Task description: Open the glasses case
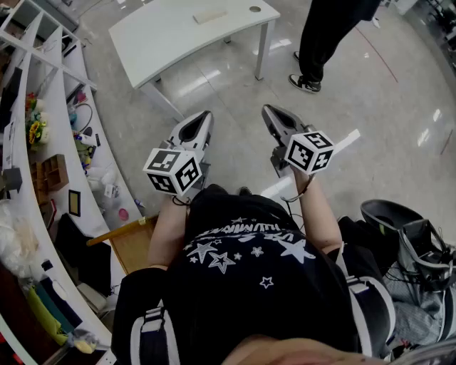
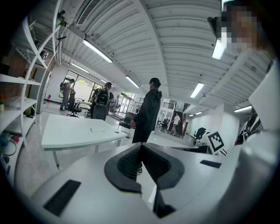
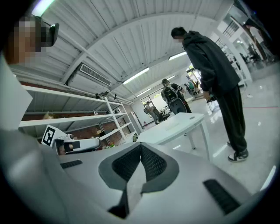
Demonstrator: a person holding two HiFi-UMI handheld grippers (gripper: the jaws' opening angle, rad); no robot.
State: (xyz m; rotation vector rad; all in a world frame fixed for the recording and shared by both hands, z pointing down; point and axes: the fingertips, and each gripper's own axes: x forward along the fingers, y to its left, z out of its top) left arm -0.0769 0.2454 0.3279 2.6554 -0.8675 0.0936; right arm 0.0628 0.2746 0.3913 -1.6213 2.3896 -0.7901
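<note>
A white table (image 1: 178,36) stands ahead across the floor. On its far part lies a pale flat oblong thing (image 1: 210,16), perhaps the glasses case; it is too small to tell. It also shows on the table top in the left gripper view as the oblong thing (image 2: 97,129). Both grippers are held side by side in the air, well short of the table. My left gripper (image 1: 201,117) has its ribbed pads (image 2: 131,162) meeting at the tip, with nothing between them. My right gripper (image 1: 269,110) is also shut and empty, its pads (image 3: 151,164) pressed together.
A person in dark clothes (image 1: 320,43) stands just right of the table. White shelving (image 1: 43,142) full of clutter runs along the left. Bags and a dark seat (image 1: 413,242) sit at the right. More people (image 2: 103,103) stand far back in the room.
</note>
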